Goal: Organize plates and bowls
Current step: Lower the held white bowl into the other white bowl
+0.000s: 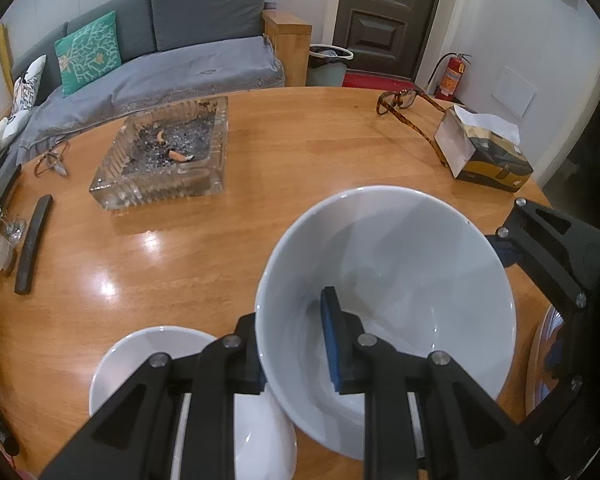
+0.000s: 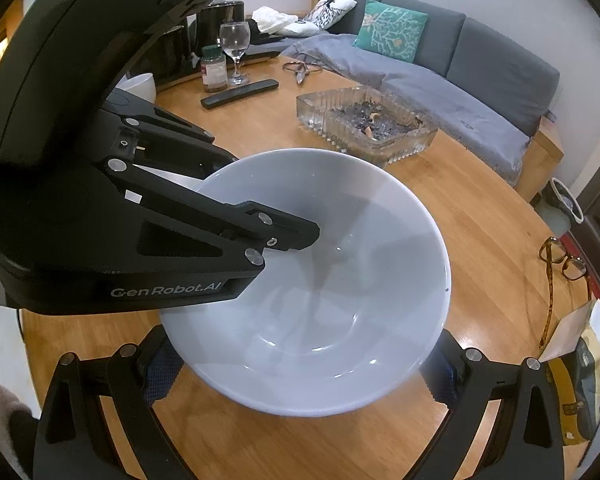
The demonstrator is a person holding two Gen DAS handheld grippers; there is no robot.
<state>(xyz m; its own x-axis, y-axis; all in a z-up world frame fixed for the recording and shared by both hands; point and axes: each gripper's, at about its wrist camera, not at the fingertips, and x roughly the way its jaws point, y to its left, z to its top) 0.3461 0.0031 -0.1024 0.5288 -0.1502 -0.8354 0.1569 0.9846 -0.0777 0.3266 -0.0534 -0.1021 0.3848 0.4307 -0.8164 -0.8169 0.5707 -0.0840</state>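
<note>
My left claw (image 1: 296, 352) pinches the near rim of the big bowl (image 1: 384, 264), one pad inside, one outside. The bowl is plain glossy white, deep, empty, tilted above the desk (image 1: 188, 248). A smaller white bowl (image 1: 140, 356) sits just left of it. My right claw (image 2: 300, 372) is spread wide, its fingers flanking the big bowl's sides.
</note>
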